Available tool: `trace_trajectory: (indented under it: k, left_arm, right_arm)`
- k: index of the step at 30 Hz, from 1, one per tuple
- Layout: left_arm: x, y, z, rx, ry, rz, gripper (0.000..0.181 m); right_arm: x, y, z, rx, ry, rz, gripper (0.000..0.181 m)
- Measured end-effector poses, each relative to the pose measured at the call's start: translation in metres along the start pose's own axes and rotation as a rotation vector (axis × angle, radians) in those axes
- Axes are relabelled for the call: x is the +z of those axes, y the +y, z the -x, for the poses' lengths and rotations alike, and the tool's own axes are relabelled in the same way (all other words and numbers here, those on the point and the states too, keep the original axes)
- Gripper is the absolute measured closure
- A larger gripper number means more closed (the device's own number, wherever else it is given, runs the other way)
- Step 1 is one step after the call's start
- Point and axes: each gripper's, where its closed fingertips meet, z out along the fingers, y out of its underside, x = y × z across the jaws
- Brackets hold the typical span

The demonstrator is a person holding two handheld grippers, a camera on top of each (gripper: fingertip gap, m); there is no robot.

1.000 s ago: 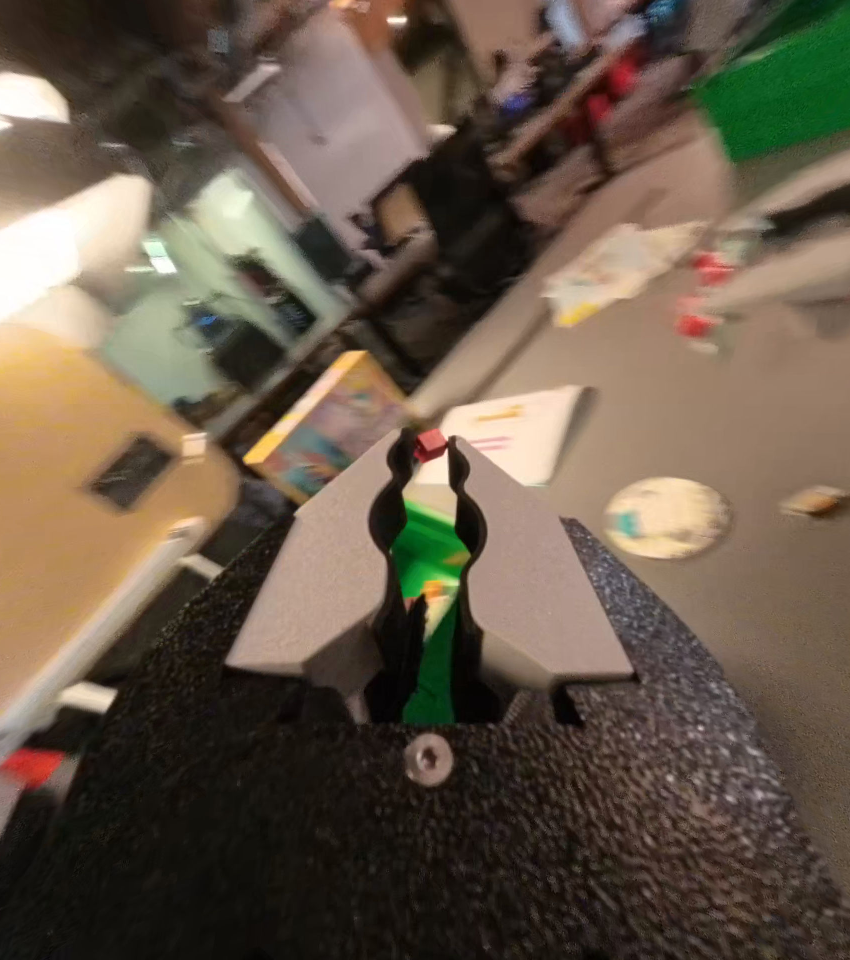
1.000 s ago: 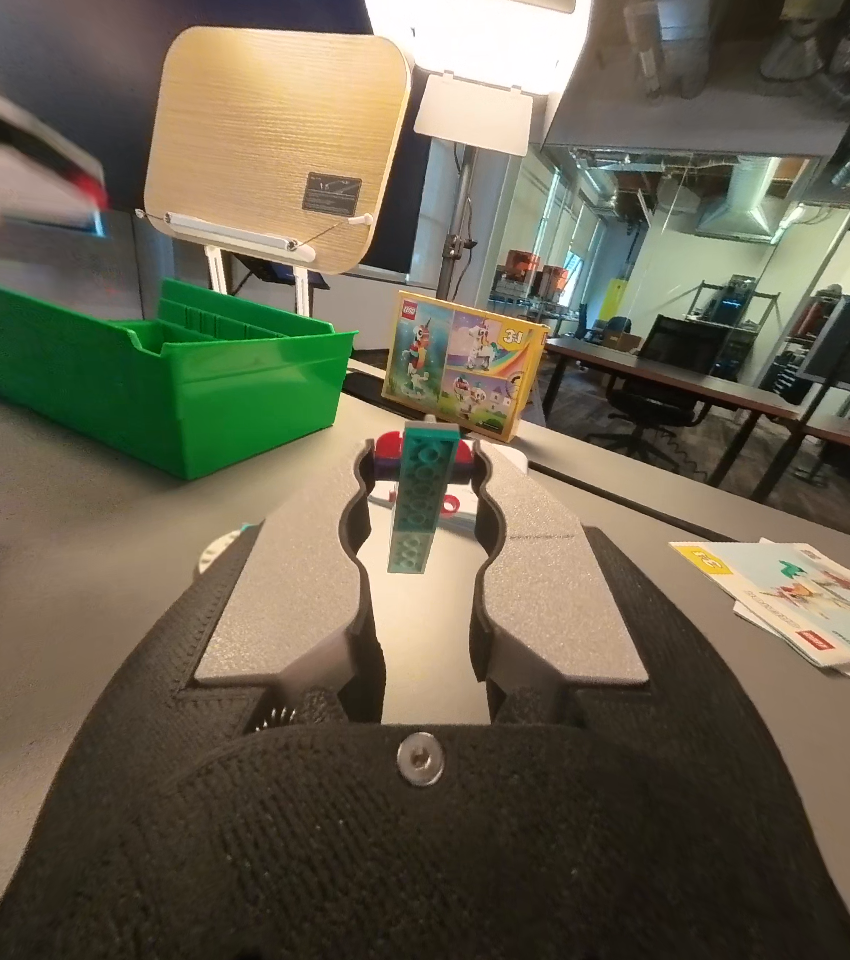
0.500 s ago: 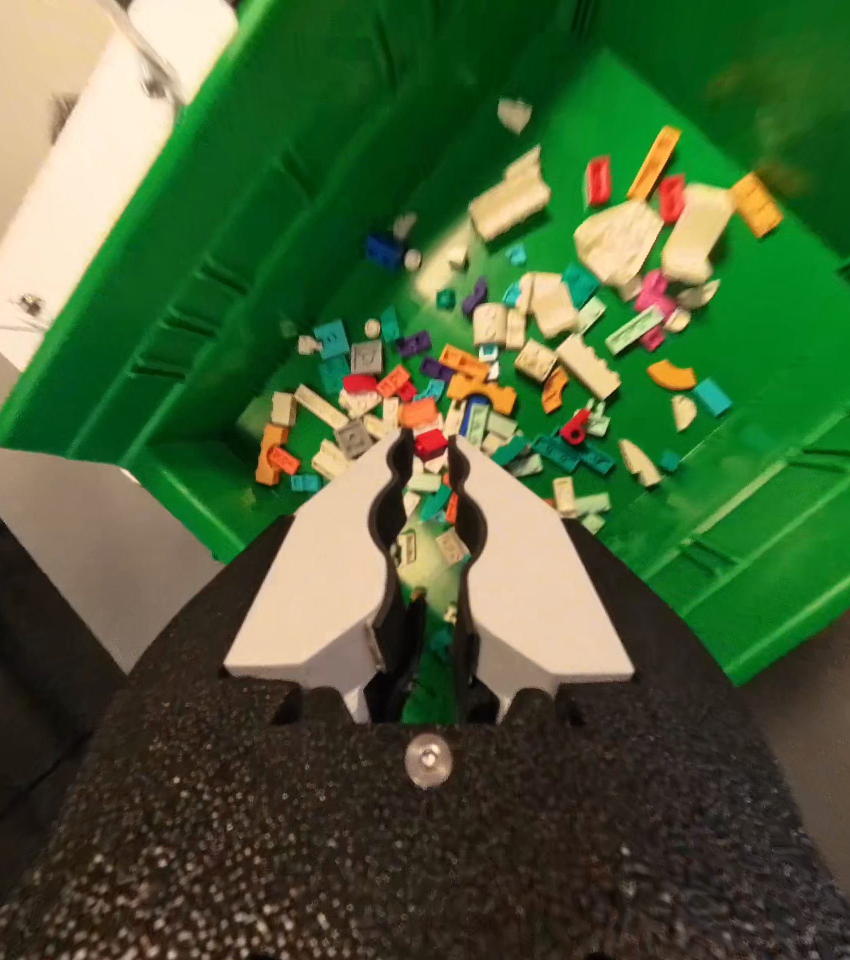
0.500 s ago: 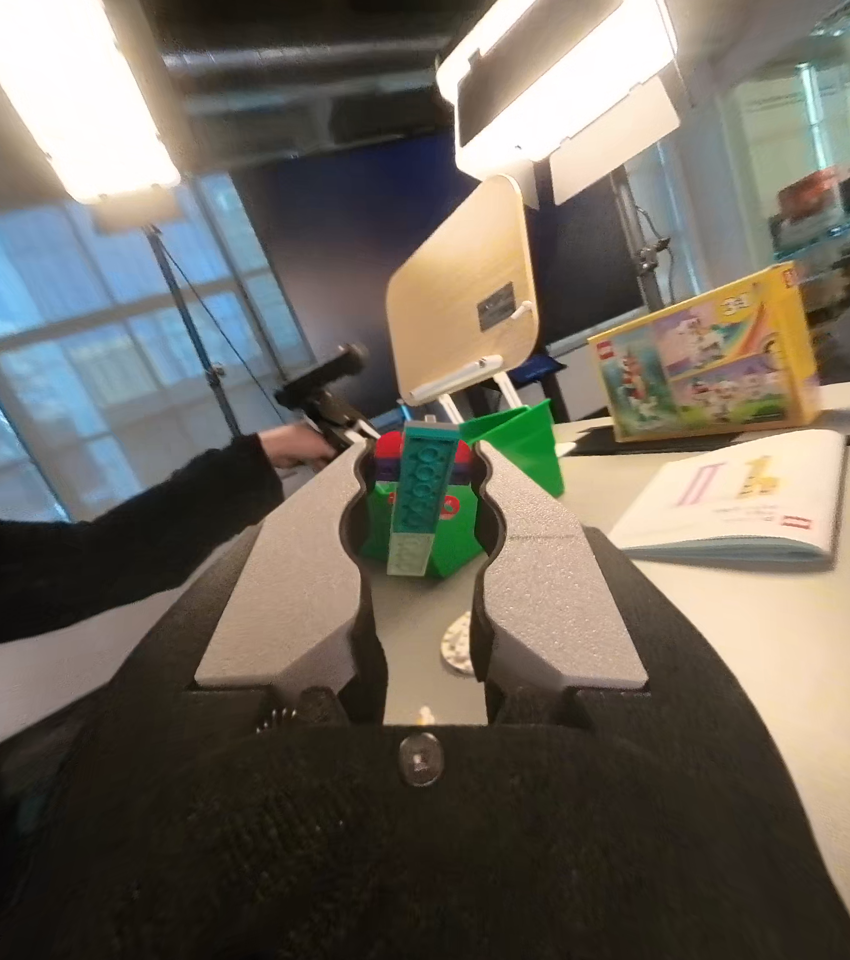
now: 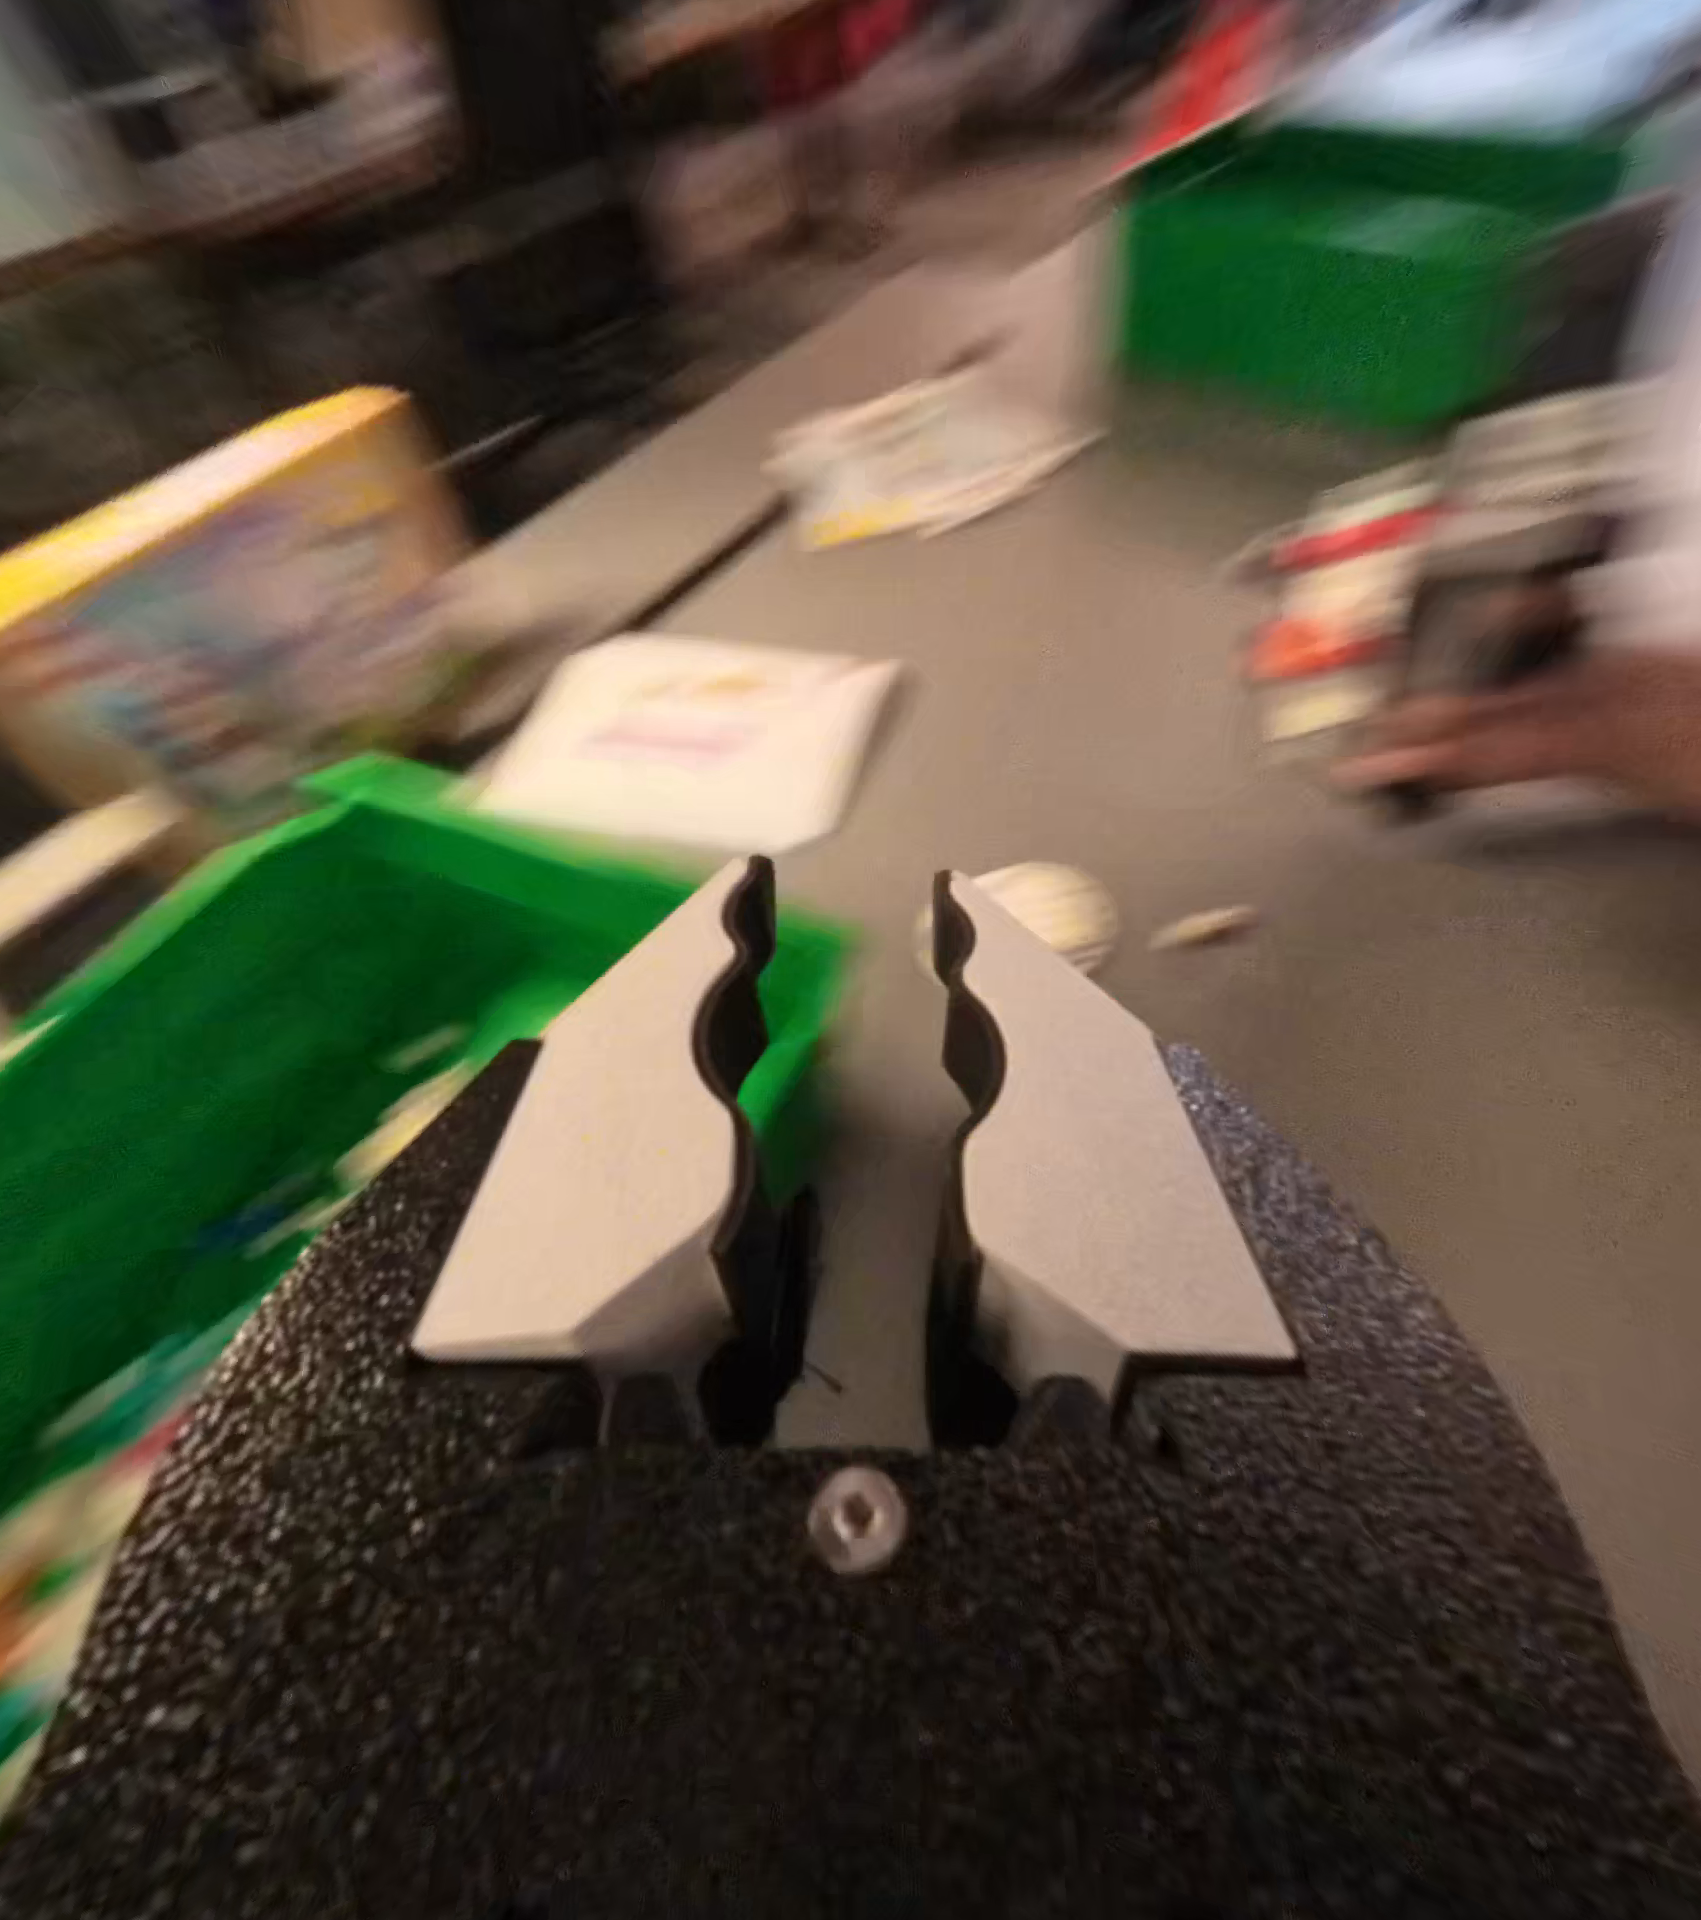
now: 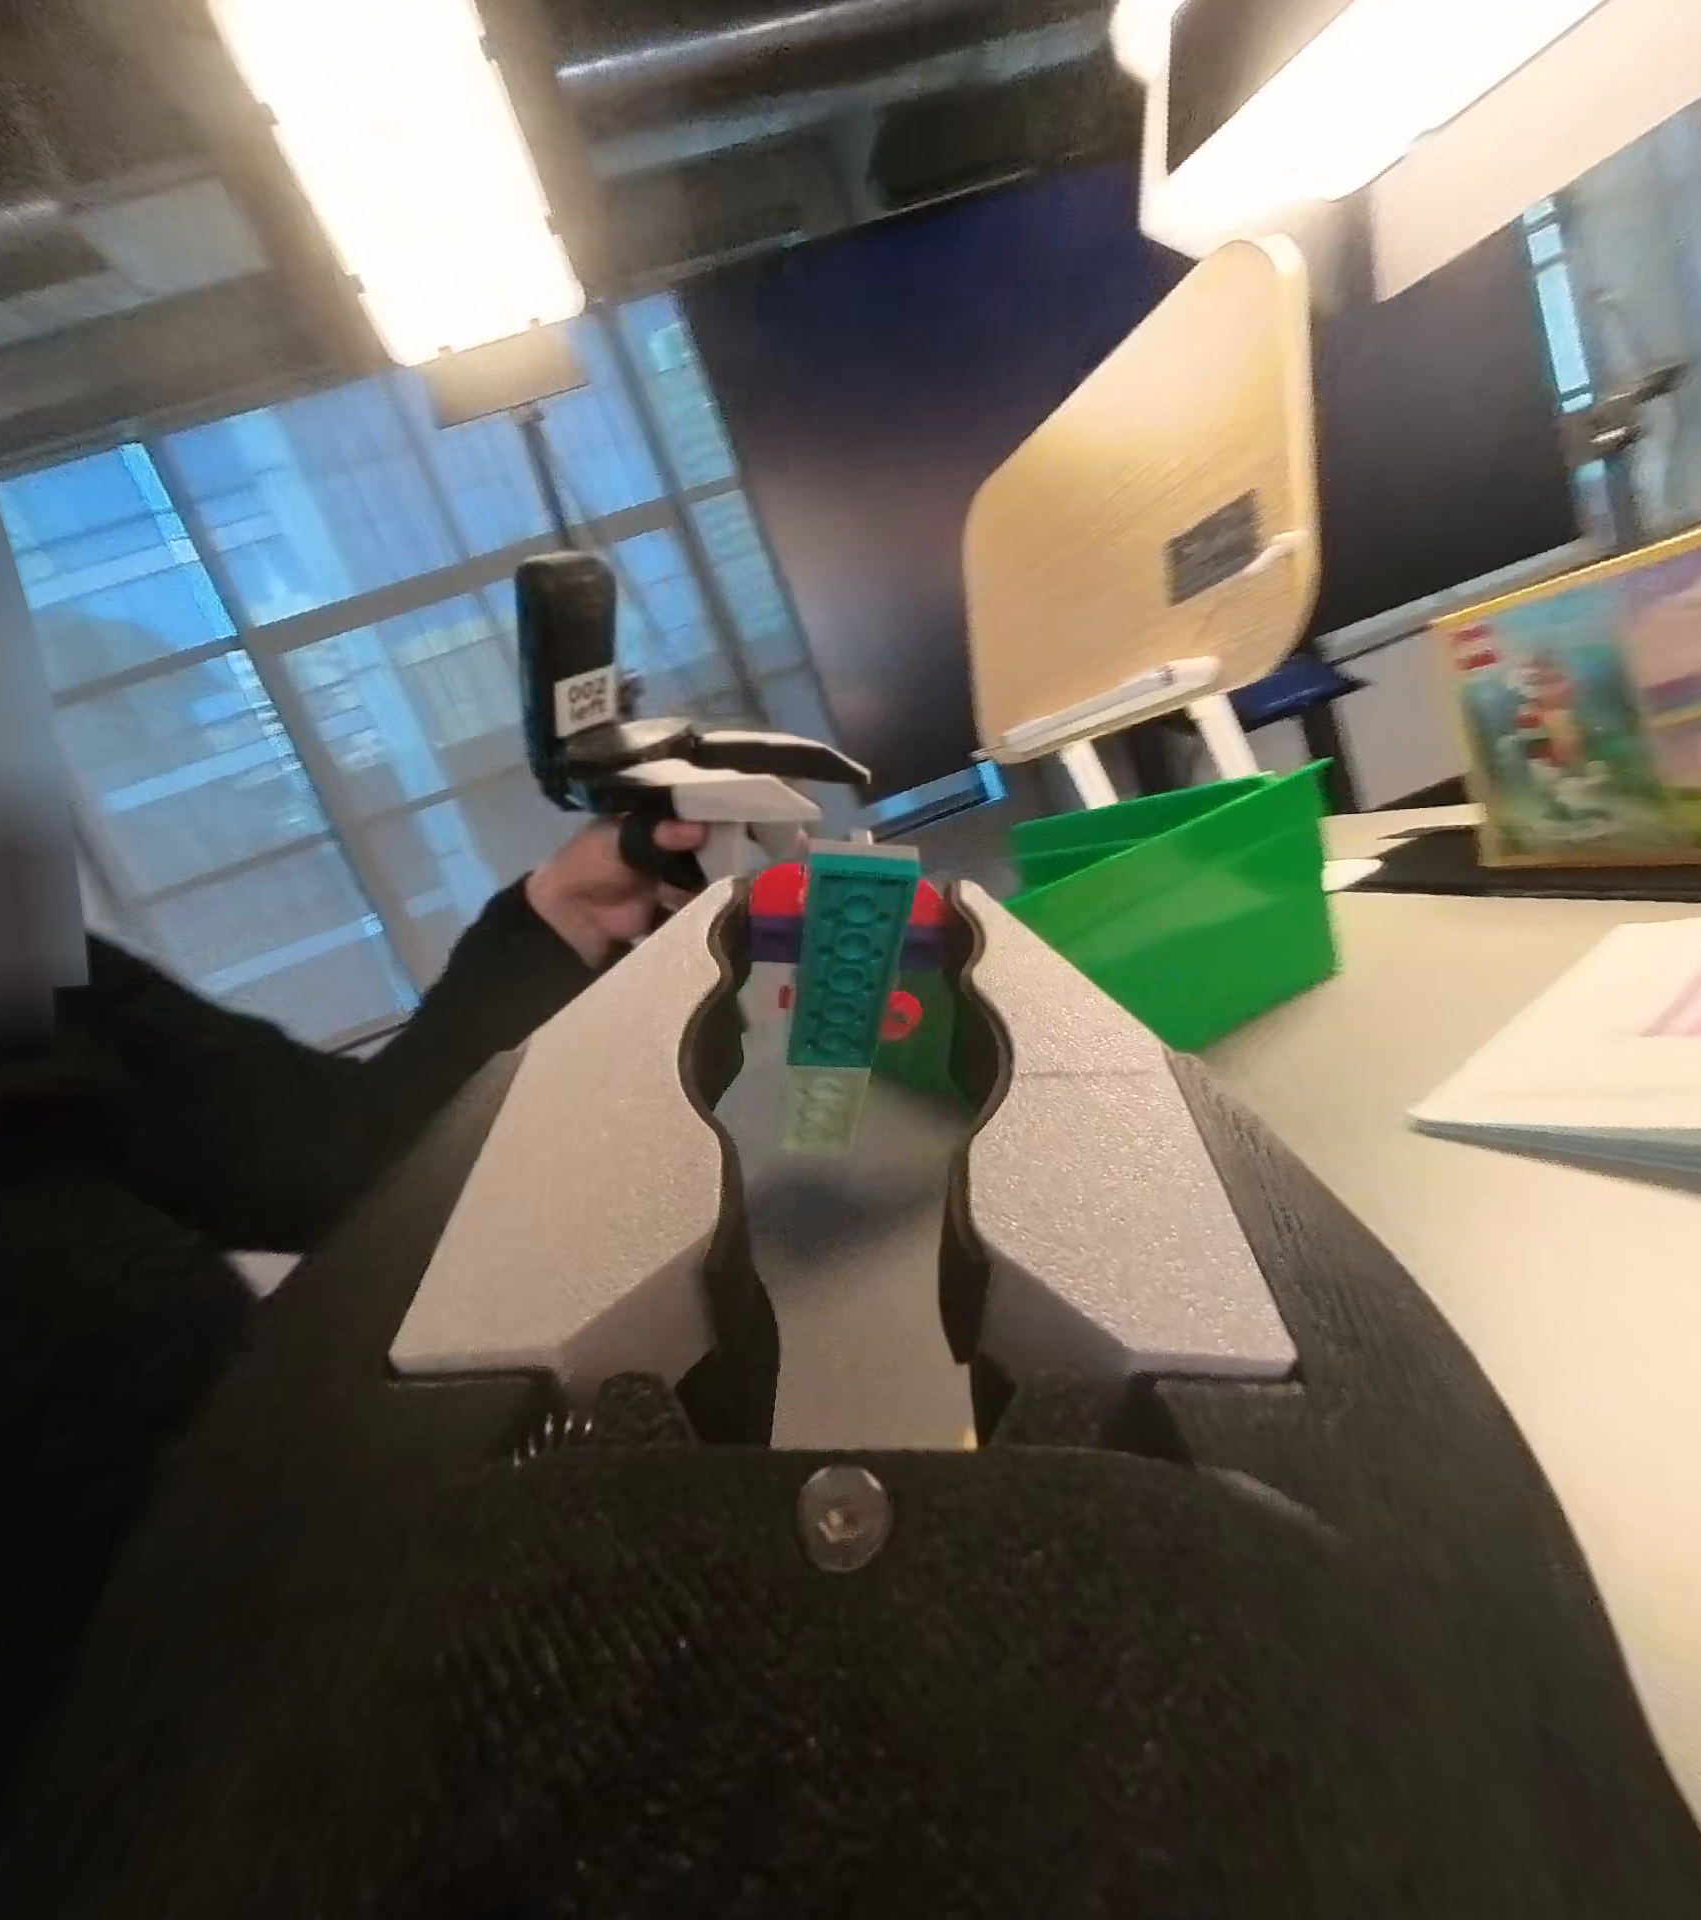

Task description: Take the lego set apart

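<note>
Since the earlier frame, left gripper [image 5: 851, 894] has swung off the green bin [image 5: 202, 1039], fingers now parted, red brick gone | right gripper [image 6: 841, 914] clenched on the lego set [image 6: 841, 977], teal plate upright, held above grey table [image 6: 1448, 1351] | bin beside booklet [image 5: 711, 738] | left view blurred.

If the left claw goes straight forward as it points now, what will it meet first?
Probably the round whitish disc on the grey table, just past the open left claw. Blur makes depth uncertain.
</note>
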Motion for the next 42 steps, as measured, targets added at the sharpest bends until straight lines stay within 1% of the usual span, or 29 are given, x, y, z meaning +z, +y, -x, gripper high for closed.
trace_trajectory:
  k: [1, 2, 3, 4, 6, 9, 13, 14, 18, 20, 22, 24, 25, 26, 28, 29, 30, 33, 34, 36, 38, 42]
  left_arm:
    - [0.011, -0.007, -0.045, -0.022, 0.175, -0.051, 0.151]
    - [0.02, -0.006, -0.081, -0.042, 0.314, -0.053, 0.146]
    - [0.03, -0.002, -0.109, -0.059, 0.414, -0.042, 0.138]
    - [0.04, 0.004, -0.129, -0.069, 0.478, -0.027, 0.133]
    - [0.06, 0.014, -0.149, -0.085, 0.517, -0.019, 0.129]
    - [0.078, 0.027, -0.158, -0.111, 0.527, -0.001, 0.131]
    - [0.082, 0.024, -0.156, -0.163, 0.537, -0.045, 0.153]
    - [0.081, 0.024, -0.154, -0.162, 0.531, -0.052, 0.155]
    - [0.081, 0.025, -0.153, -0.151, 0.522, -0.056, 0.155]
    - [0.08, 0.029, -0.157, -0.112, 0.542, -0.033, 0.156]
    - [0.074, 0.034, -0.165, -0.073, 0.61, 0.007, 0.156]
    - [0.064, 0.032, -0.173, -0.088, 0.712, 0.009, 0.156]
    - [0.058, 0.035, -0.178, -0.078, 0.781, 0.012, 0.178]
    - [0.055, 0.031, -0.177, -0.092, 0.797, -0.033, 0.181]
    - [0.05, 0.027, -0.174, -0.156, 0.852, -0.068, 0.181]
    - [0.052, 0.028, -0.17, -0.15, 0.832, -0.073, 0.181]
    - [0.057, 0.032, -0.164, -0.125, 0.777, -0.057, 0.181]
    - [0.081, 0.054, -0.128, -0.025, 0.508, 0.038, 0.181]
    - [0.085, 0.058, -0.119, -0.012, 0.459, 0.05, 0.181]
    - [0.088, 0.066, -0.11, -0.032, 0.421, 0.067, 0.181]
    - [0.092, 0.075, -0.096, -0.039, 0.353, 0.087, 0.181]
    - [0.092, 0.082, -0.084, -0.074, 0.317, 0.104, 0.18]
  right_arm:
    - [0.002, 0.004, 0.006, 0.012, -0.042, 0.021, 0.146]
    - [0.004, 0.01, 0.012, 0.021, -0.08, 0.05, 0.146]
    - [0.006, 0.016, 0.018, 0.028, -0.113, 0.079, 0.146]
    - [0.007, 0.021, 0.023, 0.029, -0.141, 0.106, 0.146]
    - [0.01, 0.03, 0.03, 0.009, -0.173, 0.146, 0.146]
    - [0.011, 0.037, 0.037, -0.015, -0.201, 0.183, 0.146]
    - [0.012, 0.04, 0.04, -0.042, -0.206, 0.202, 0.146]
    - [0.013, 0.04, 0.04, -0.046, -0.205, 0.203, 0.146]
    - [0.014, 0.041, 0.04, -0.065, -0.196, 0.207, 0.146]
    - [0.012, 0.044, 0.045, -0.082, -0.229, 0.222, 0.146]
    - [0.01, 0.049, 0.055, -0.088, -0.292, 0.249, 0.146]
    - [0.006, 0.048, 0.065, -0.038, -0.369, 0.25, 0.146]
    - [0.004, 0.045, 0.069, -0.007, -0.4, 0.243, 0.146]
    - [0.001, 0.041, 0.07, 0.025, -0.423, 0.235, 0.147]
    - [-0.002, 0.045, 0.066, 0.029, -0.411, 0.271, 0.146]
    - [-0.002, 0.049, 0.062, 0.024, -0.391, 0.293, 0.146]
    - [-0.001, 0.051, 0.058, 0.025, -0.366, 0.304, 0.146]
    - [0.002, 0.06, 0.038, -0.02, -0.248, 0.349, 0.146]
    - [0.003, 0.063, 0.031, -0.041, -0.205, 0.366, 0.146]
    - [0.004, 0.062, 0.023, -0.053, -0.156, 0.368, 0.146]
    - [0.004, 0.062, 0.015, -0.071, -0.1, 0.372, 0.146]
    - [0.003, 0.062, 0.006, -0.089, -0.048, 0.383, 0.146]
